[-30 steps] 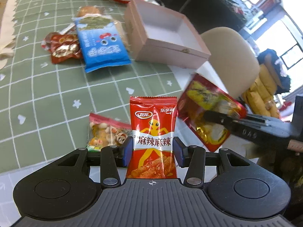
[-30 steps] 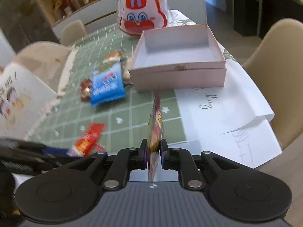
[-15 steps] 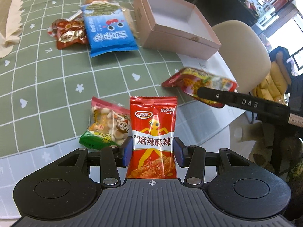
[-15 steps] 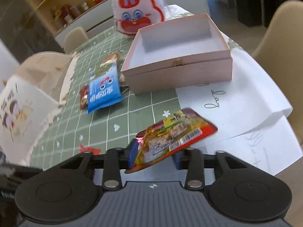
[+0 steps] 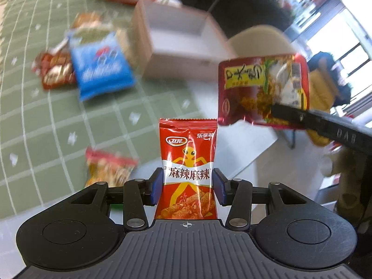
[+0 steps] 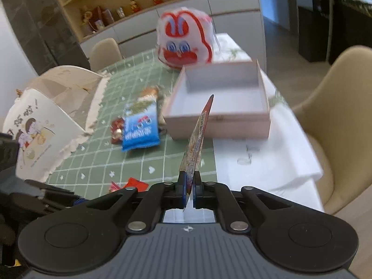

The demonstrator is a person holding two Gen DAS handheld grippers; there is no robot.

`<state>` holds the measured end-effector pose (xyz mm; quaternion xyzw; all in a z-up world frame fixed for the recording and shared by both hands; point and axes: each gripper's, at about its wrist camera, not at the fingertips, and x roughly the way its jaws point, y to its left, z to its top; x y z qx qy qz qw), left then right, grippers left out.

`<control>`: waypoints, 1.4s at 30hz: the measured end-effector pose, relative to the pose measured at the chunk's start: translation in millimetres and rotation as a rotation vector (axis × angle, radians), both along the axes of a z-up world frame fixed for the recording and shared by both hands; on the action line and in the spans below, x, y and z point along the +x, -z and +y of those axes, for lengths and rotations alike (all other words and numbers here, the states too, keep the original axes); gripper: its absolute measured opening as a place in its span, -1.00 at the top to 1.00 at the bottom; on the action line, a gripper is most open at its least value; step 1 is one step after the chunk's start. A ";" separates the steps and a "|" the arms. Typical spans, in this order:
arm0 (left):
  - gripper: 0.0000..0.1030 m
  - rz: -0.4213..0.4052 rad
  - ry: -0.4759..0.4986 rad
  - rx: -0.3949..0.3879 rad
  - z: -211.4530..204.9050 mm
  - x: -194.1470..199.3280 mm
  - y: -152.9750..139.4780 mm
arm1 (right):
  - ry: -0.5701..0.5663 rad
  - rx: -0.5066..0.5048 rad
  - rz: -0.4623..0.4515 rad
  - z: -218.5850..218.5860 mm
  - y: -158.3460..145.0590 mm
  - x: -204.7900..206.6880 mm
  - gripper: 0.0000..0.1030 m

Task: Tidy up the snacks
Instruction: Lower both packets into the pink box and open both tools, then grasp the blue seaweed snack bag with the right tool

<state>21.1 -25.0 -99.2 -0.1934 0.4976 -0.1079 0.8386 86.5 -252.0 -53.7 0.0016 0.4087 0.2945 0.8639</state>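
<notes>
My left gripper (image 5: 187,182) is shut on a red spicy-strip packet (image 5: 188,153), which stands upright between the blue pads. My right gripper (image 6: 188,186) is shut on a flat red-and-yellow snack packet (image 6: 197,139), seen edge-on and pointing toward the open pink box (image 6: 218,125). In the left wrist view that same packet (image 5: 262,90) hangs in the air at the right, pinched by the right gripper's black fingers (image 5: 313,121). The pink box (image 5: 183,67) sits beyond it with nothing visible inside.
On the green checked cloth lie a blue packet (image 6: 140,127), a small dark-red packet (image 5: 55,72) and a nut-mix packet (image 5: 109,169). A rabbit-face bag (image 6: 184,39) stands behind the box. White paper (image 6: 255,162), a beige chair (image 6: 344,116) and a printed paper bag (image 6: 34,134) flank the table.
The right gripper has lifted its packet well above the table; the packet lay flat across the jaws half a second ago and now stands edge-on. The left gripper rose slightly, still holding its packet.
</notes>
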 end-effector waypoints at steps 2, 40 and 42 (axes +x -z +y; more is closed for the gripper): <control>0.02 -0.069 -0.015 -0.002 4.2 12.5 -21.6 | -0.003 0.016 -0.046 -3.4 -20.9 2.4 0.91; -0.01 -0.026 -0.156 0.227 47.0 75.1 17.8 | -0.104 -0.165 -0.011 109.9 60.1 -5.6 -0.11; -0.01 -0.014 -0.163 0.217 50.6 65.4 20.9 | -0.203 -0.177 0.001 130.3 65.9 -15.2 -0.12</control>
